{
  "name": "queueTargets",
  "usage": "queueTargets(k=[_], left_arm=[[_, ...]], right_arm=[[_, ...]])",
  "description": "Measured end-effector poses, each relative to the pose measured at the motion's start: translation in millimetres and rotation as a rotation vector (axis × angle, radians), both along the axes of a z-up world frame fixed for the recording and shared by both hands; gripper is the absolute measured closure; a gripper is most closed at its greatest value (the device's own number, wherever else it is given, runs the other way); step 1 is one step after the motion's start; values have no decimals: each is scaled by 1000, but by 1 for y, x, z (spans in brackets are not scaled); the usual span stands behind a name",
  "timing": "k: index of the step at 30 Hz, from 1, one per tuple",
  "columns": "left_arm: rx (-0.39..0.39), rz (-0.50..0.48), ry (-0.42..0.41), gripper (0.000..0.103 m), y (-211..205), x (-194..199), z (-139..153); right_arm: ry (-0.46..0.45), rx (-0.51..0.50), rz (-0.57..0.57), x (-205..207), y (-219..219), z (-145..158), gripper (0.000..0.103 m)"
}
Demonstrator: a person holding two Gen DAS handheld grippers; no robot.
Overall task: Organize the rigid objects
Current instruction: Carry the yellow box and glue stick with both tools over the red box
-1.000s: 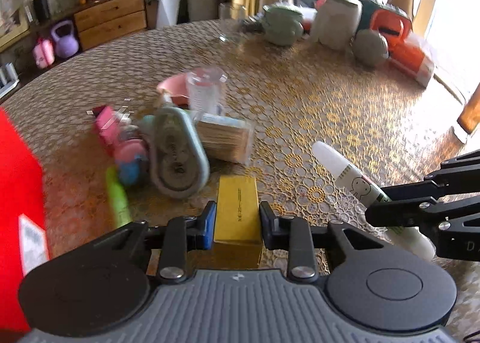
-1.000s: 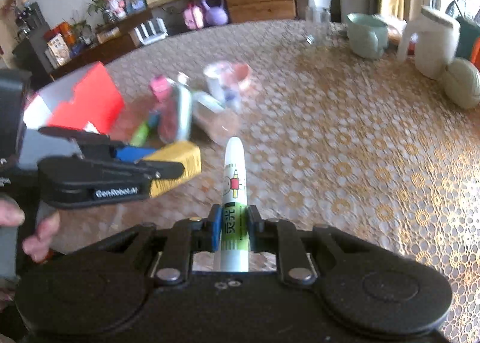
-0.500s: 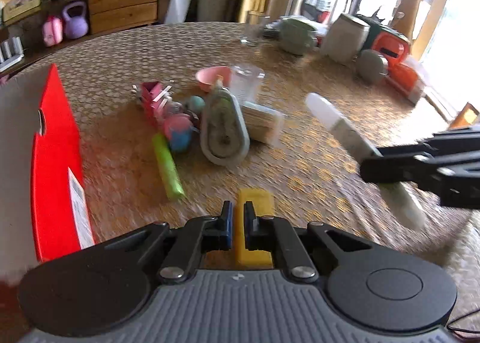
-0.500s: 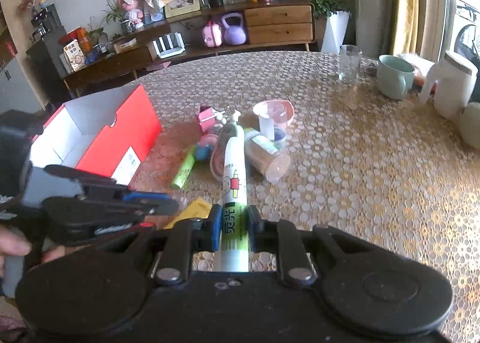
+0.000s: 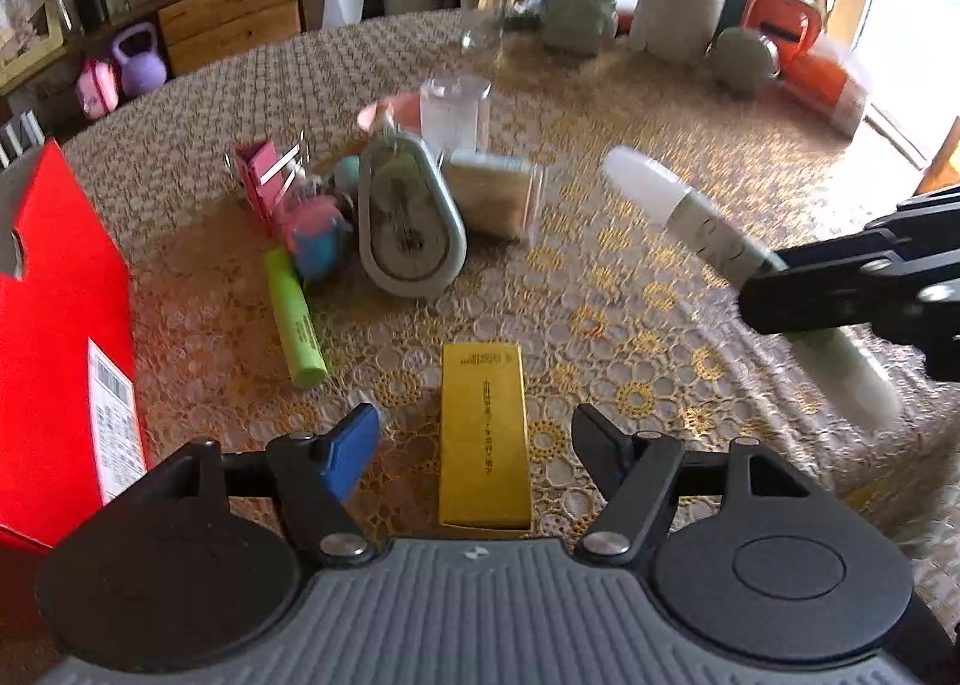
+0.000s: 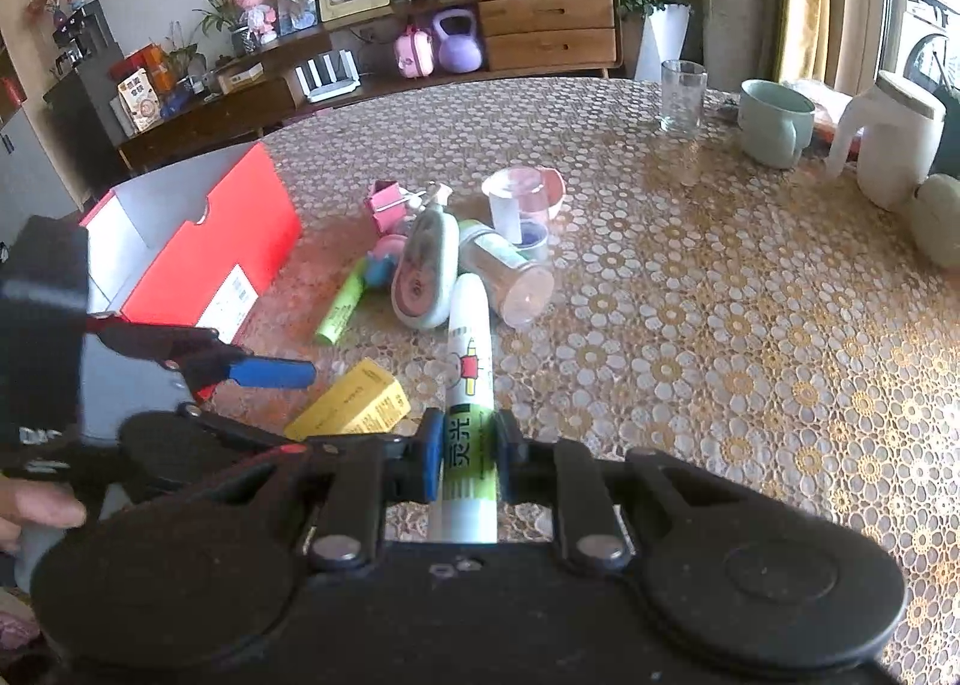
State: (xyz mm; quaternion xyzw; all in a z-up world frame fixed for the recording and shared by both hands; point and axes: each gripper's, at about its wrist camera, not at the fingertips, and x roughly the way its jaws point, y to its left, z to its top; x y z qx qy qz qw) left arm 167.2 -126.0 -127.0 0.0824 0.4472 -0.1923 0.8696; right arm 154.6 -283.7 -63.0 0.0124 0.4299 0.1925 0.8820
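My left gripper (image 5: 474, 439) is open, its fingers spread either side of a yellow box (image 5: 485, 433) that lies flat on the tablecloth; the box also shows in the right wrist view (image 6: 351, 406). My right gripper (image 6: 463, 460) is shut on a white and green glue stick (image 6: 470, 379), held above the table; it also shows in the left wrist view (image 5: 714, 241). A red shoebox (image 6: 198, 241) stands open at the left, its red wall at the left wrist view's edge (image 5: 54, 337).
A pile sits mid-table: green highlighter (image 5: 294, 319), grey-green correction tape (image 5: 408, 229), toothpick jar (image 5: 498, 193), pink clip box (image 5: 264, 181), clear cup (image 5: 453, 109), pink bowl (image 6: 552, 193). A glass (image 6: 681, 94), mug (image 6: 774, 124) and white jug (image 6: 894, 145) stand far right.
My left gripper has opened and let go of the yellow box, which now lies on the table. My right gripper has lifted the glue stick clear of the table.
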Motion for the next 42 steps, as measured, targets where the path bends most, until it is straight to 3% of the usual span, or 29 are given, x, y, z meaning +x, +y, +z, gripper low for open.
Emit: queueTargets(k=[3, 8, 15, 24, 33, 42], left_arm=[[19, 3, 12, 57, -3, 1, -6], [14, 11, 12, 73, -3, -1, -8], [-19, 52, -7, 74, 7, -5, 2], [-133, 124, -79, 74, 44, -18, 64], [-144, 256, -148, 74, 115, -16, 124], [-99, 406, -133, 74, 205, 4, 131]], right_arm=[[4, -1, 3, 0, -2, -2, 86], [12, 1, 0, -1, -3, -6, 86], [6, -9, -8, -3, 4, 1, 86], [-45, 16, 36, -2, 36, 38, 86], [-66, 67, 153, 24, 113, 75, 86], [-37, 88, 255, 54, 205, 79, 86]])
